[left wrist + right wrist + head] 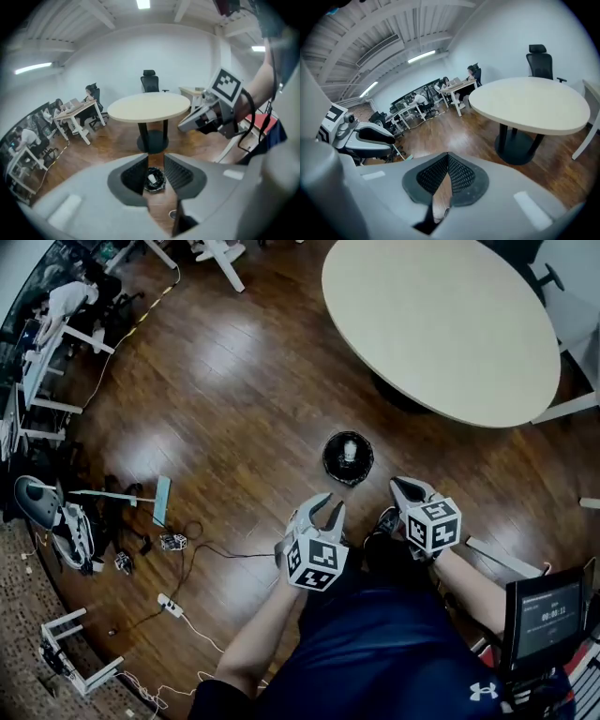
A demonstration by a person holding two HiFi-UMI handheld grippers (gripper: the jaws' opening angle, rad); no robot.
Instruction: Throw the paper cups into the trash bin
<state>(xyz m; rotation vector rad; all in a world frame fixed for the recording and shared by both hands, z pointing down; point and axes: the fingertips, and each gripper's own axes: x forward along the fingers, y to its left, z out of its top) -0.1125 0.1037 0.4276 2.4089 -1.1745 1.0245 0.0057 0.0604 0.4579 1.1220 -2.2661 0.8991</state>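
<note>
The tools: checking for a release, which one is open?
The left tool: its jaws stand apart, empty; the right tool's jaws meet at the tips.

Left hand-held gripper (330, 504) gapes; right hand-held gripper (398, 484) (tips apparently touching) closed.

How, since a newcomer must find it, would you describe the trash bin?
Start at the big round beige table. On the wooden floor just off its edge stands the trash bin. It is the only small round black container, with a white cup inside.
</note>
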